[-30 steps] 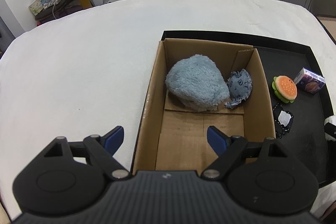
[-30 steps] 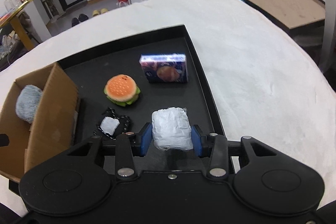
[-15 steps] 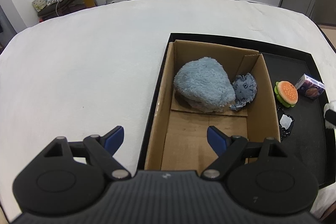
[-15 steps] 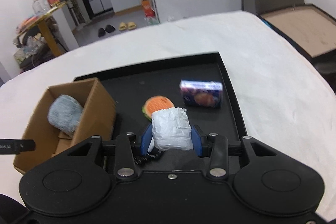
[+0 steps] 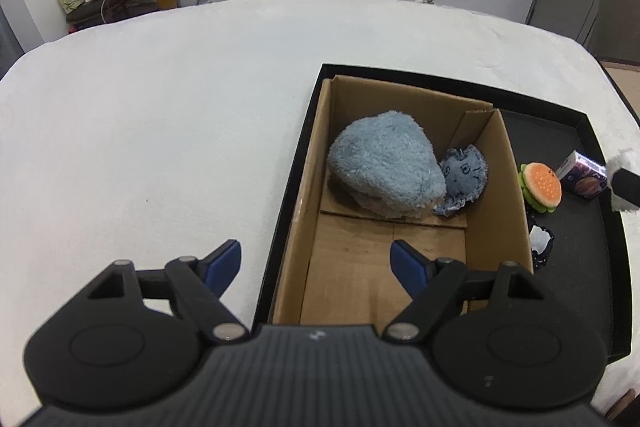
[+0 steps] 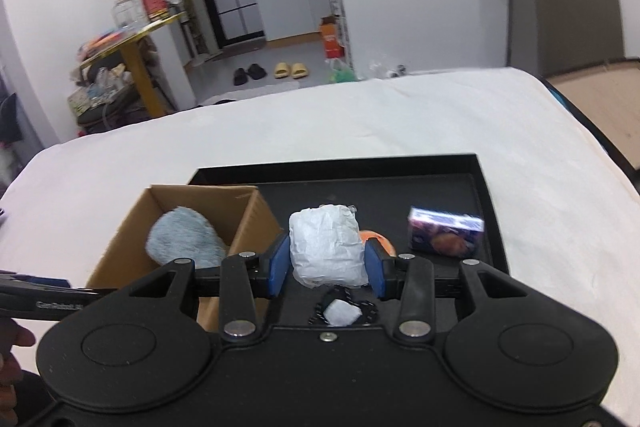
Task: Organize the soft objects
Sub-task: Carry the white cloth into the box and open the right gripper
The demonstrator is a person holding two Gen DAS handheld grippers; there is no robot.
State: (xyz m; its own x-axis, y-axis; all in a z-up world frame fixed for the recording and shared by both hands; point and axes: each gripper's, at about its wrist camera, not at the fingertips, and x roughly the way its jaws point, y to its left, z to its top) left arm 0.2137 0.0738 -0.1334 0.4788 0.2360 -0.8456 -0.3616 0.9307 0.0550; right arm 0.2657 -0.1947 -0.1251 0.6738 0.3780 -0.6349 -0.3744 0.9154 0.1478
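Observation:
My right gripper is shut on a white crumpled soft packet and holds it above the black tray. My left gripper is open and empty over the near end of the cardboard box. In the box lie a fluffy light-blue plush and a small denim-blue plush. The box and the light-blue plush also show in the right wrist view. A burger toy sits on the tray beside the box.
A small purple carton lies on the tray at the right. A black-edged pouch with a white middle lies below my right gripper. The tray rests on a white padded surface.
My right gripper has lifted the white packet up off the tray and moved left toward the box. My left gripper has drawn back a little and stays open.

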